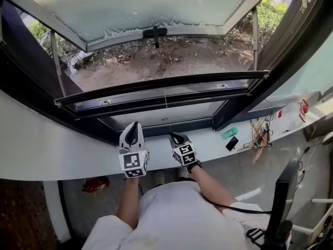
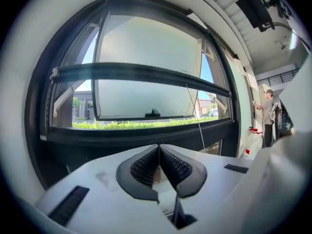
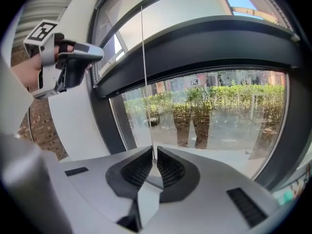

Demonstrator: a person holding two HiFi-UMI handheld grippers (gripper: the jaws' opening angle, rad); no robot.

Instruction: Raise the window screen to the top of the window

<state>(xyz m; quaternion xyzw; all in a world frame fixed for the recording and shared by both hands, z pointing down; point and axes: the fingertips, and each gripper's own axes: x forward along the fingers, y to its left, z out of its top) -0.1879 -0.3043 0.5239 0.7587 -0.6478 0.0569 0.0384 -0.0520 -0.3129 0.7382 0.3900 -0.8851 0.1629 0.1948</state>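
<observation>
the left gripper (image 2: 159, 150), jaws closed on nothing, hovers beside the right gripper (image 3: 152, 154), which pinches a thin pull cord (image 3: 147, 77) running up to the window screen (image 1: 161, 90), its dark rail partway up the window

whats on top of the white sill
A teal object, black phone, tangled cables and white bottle lie on the sill; the hand-held grippers cover part of it.

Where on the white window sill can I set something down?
Free: the white window sill left of the left gripper, bordered by the dark window frame. Crowded: right end, with teal cylinder, black phone, tangled cables, white bottle.
</observation>
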